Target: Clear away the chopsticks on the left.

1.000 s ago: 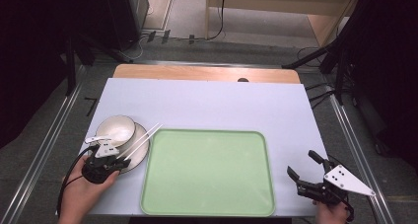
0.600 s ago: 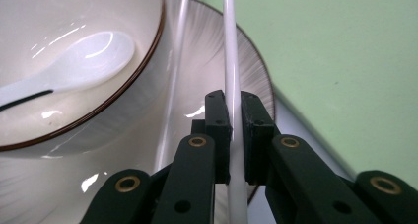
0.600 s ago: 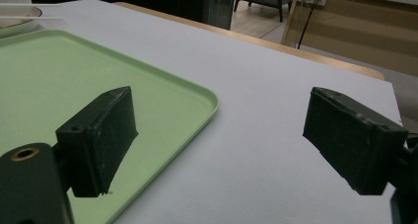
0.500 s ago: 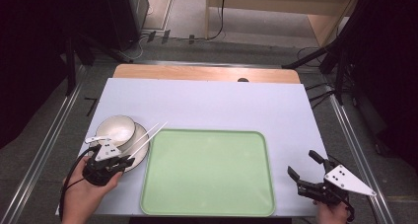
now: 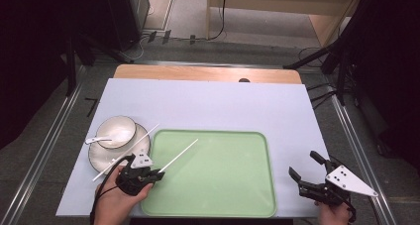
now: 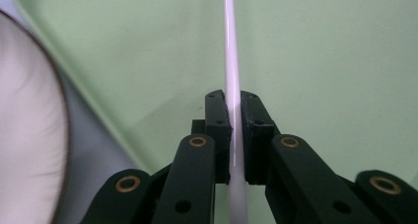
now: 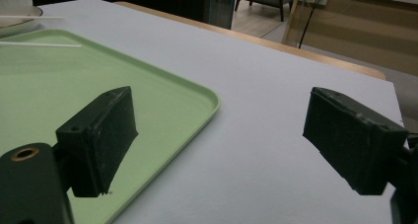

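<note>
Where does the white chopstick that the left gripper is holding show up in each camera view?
High view: the held chopstick slants up and right from the left gripper, over the green tray's left part.
Left gripper view: it runs straight up the middle, pinched between the closed jaws.
Right gripper view: its tip lies at the far left, above the tray.
Shared landmark: the green tray.

The left gripper (image 5: 157, 174) now sits over the tray (image 5: 247, 205), off the plate (image 5: 99, 158). One chopstick (image 5: 181, 155) comes with it, pinched between its jaws.
</note>
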A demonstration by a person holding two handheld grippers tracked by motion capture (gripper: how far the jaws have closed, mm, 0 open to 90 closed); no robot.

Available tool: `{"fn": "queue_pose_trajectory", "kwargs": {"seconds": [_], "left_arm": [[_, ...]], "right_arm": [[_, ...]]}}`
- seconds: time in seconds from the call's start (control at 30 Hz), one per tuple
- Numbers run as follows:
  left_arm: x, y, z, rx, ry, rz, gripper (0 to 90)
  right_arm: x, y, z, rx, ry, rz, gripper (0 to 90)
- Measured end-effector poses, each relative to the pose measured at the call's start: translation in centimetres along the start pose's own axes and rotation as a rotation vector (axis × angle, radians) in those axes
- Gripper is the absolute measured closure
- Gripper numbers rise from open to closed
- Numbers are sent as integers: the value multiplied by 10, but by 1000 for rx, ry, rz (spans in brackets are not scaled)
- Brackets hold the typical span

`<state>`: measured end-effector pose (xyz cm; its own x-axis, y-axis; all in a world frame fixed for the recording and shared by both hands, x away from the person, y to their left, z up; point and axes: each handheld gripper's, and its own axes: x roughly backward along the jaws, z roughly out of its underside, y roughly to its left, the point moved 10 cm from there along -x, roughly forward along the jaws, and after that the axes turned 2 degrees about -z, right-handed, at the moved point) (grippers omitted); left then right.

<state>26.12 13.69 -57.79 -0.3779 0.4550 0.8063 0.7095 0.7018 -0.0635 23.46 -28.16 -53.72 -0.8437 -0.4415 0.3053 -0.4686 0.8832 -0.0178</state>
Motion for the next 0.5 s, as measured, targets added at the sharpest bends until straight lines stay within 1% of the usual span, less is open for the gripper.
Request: {"fn": "queue_pose_trajectory", "kwargs": {"seconds": [0.1, 0.17, 0.2, 0.3, 0.33, 0.4, 0.5], "left_arm": [[-7, -7, -3, 24, -22, 18, 852], [-10, -10, -5, 51, -37, 35, 852], [-11, -11, -5, 58, -37, 41, 852], [-15, -13, -2, 65, -30, 47, 851], [-16, -13, -1, 64, -24, 43, 851], [-17, -14, -1, 77, -32, 54, 851], [-18, -15, -1, 85, -36, 47, 851]], "right_arm": [[0, 0, 0, 3, 1, -1, 128], [-1, 0, 0, 1, 1, -1, 128], [-1, 0, 0, 2, 2, -2, 128], [-1, 0, 0, 2, 1, -3, 128], [-1, 0, 0, 2, 1, -3, 128], [-1, 0, 0, 0, 0, -2, 128], [-1, 0, 0, 1, 0, -2, 128]]}}
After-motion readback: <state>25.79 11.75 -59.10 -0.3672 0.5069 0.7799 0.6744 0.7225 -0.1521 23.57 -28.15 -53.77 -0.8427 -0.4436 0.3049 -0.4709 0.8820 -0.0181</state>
